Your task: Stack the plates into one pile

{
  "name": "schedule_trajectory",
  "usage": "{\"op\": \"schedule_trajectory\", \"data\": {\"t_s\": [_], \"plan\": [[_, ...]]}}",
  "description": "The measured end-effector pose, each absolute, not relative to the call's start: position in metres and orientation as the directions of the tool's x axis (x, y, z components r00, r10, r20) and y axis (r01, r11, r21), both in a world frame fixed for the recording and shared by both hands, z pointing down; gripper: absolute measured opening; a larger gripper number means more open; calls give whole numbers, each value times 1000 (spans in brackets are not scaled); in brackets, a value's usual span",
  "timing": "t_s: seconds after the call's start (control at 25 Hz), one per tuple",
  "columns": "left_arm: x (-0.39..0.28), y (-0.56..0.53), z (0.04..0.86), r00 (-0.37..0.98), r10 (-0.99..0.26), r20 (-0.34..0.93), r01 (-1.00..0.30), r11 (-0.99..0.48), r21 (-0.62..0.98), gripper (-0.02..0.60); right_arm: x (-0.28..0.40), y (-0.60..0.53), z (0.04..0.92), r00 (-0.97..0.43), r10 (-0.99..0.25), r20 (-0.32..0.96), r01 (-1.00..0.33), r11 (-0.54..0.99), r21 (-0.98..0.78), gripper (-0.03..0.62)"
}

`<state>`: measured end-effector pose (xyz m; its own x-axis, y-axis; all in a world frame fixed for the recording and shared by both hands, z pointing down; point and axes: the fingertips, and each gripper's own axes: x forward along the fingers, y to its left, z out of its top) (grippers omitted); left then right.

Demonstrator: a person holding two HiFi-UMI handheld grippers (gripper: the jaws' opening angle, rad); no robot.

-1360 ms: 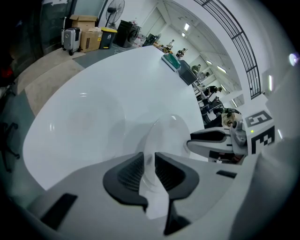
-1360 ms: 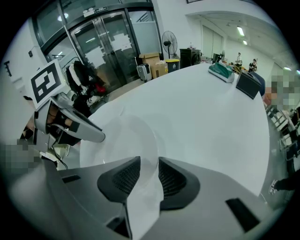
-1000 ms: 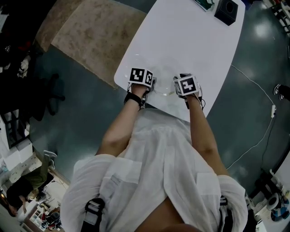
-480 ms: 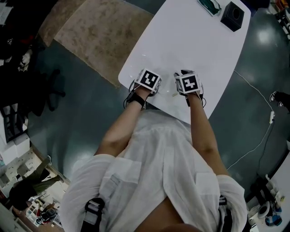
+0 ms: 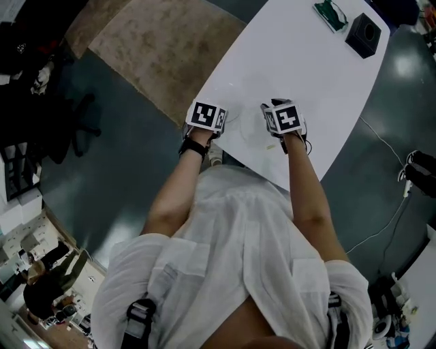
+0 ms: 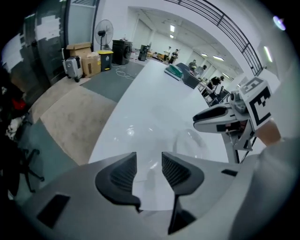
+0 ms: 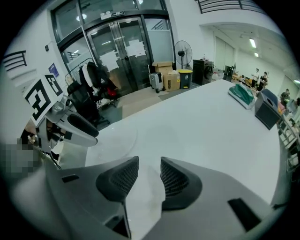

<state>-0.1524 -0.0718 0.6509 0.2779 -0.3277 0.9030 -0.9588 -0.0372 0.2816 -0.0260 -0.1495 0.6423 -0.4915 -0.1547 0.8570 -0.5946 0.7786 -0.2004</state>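
Observation:
A pile of clear glass plates [image 5: 242, 121] lies near the front edge of the white table [image 5: 306, 68], hard to make out against the white. It shows as a faint round rim [image 6: 191, 140] in the left gripper view and as a thin arc [image 7: 125, 133] in the right gripper view. My left gripper [image 5: 218, 113] hovers at the pile's left, by the table's edge. Its jaws [image 6: 149, 171] are opening, with only bare table between them. The right gripper [image 5: 276, 114] hangs at the pile's right, its jaws [image 7: 149, 176] also opening and empty.
A black box [image 5: 364, 34] and a green object [image 5: 330, 13] sit at the table's far end. A beige rug [image 5: 163, 48] lies on the dark floor to the left. The table's near edge [image 5: 238, 160] runs just in front of the person's body.
Both grippers were close together at the plates' near rim. They have since drawn apart, the left one out toward the table's left edge. The head view has shifted too.

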Motion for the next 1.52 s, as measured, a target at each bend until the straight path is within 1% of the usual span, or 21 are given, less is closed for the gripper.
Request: {"op": "schedule_trajectory", "data": {"t_s": [0.12, 0.28, 0.52, 0.8, 0.92, 1.08, 1.24, 1.32, 1.36, 1.44, 1.48, 1.52], "plan": [[-182, -66, 659, 256, -345, 903, -955, 53, 291, 172, -48, -153, 648, -511, -114, 852, -564, 792, -232, 164], [-212, -55, 670, 235, -338, 911, -953, 104, 284, 172, -76, -152, 657, -513, -59, 857, -532, 805, -263, 164], [-226, -47, 683, 293, -330, 897, -908, 198, 369, 181, -108, -153, 667, -496, 18, 868, -509, 804, -308, 179], [-224, -49, 696, 350, -312, 883, -880, 212, 424, 184, -120, -147, 691, -430, 90, 898, -510, 797, -324, 198], [-224, -51, 700, 354, -294, 888, -884, 206, 421, 187, -122, -148, 697, -407, 101, 908, -511, 799, -318, 199], [-224, -54, 702, 358, -276, 892, -886, 202, 418, 186, -126, -152, 700, -410, 109, 905, -517, 790, -330, 199], [-222, -56, 703, 347, -277, 896, -898, 179, 403, 186, -134, -142, 700, -424, 153, 893, -496, 785, -370, 198], [-222, -57, 704, 344, -284, 895, -896, 187, 404, 183, -139, -136, 700, -434, 174, 884, -490, 778, -394, 178], [-224, -57, 705, 340, -285, 896, -895, 195, 402, 170, -140, -134, 701, -433, 179, 883, -486, 779, -396, 167], [-228, -56, 707, 327, -288, 900, -893, 217, 394, 123, -141, -131, 703, -418, 176, 891, -481, 789, -382, 129], [-230, -55, 708, 325, -292, 900, -889, 231, 396, 103, -141, -131, 704, -410, 172, 896, -482, 793, -373, 121], [-231, -54, 708, 326, -297, 898, -882, 245, 401, 98, -141, -131, 705, -408, 169, 897, -486, 792, -370, 121]]}}
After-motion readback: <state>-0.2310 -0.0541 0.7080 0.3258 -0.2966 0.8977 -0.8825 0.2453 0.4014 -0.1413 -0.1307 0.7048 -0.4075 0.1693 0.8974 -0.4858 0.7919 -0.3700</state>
